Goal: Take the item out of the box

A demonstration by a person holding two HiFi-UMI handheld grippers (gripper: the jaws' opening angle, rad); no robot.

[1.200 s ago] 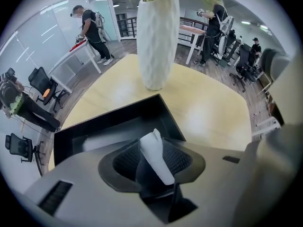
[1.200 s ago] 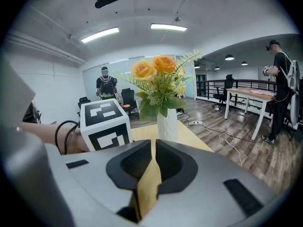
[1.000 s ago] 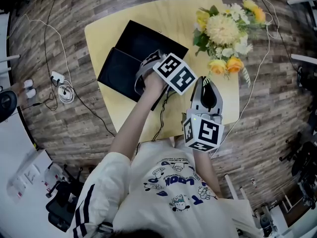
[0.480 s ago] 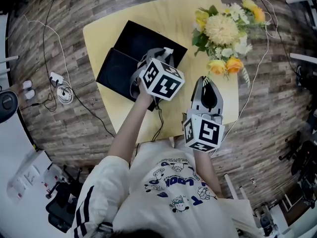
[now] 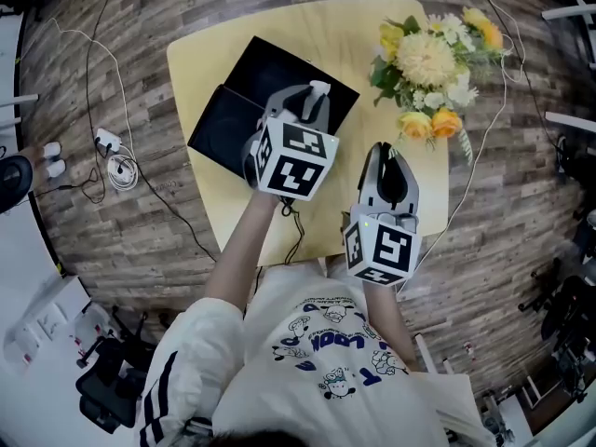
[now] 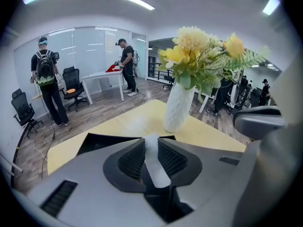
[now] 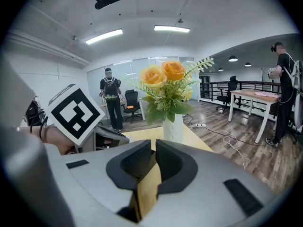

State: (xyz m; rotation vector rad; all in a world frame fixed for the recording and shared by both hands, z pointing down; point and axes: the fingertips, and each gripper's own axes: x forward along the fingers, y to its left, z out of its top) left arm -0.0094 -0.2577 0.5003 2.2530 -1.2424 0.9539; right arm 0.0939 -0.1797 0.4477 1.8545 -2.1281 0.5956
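On the yellow table (image 5: 349,35) lies a black box (image 5: 279,73), its lid (image 5: 219,128) flat beside it at the left. My left gripper (image 5: 317,96) is raised over the box, shut on a narrow white item (image 5: 319,88). The left gripper view shows that white strip (image 6: 154,162) pinched between the ribbed pads, above the box's dark edge (image 6: 102,141). My right gripper (image 5: 388,150) hovers over the table's right side, near the front edge. It is shut and holds nothing, and only table shows below the right gripper's (image 7: 155,148) tips.
A white vase of yellow and orange flowers (image 5: 424,59) stands at the table's back right, close ahead of both grippers (image 6: 177,110) (image 7: 173,126). A black cable (image 5: 298,226) runs over the table's front. Cords and plugs (image 5: 116,170) lie on the wooden floor. People (image 6: 47,86) stand among desks and chairs.
My left gripper has come up out of the box and tilted upward, shut on the white item. The right gripper has stayed where it was.
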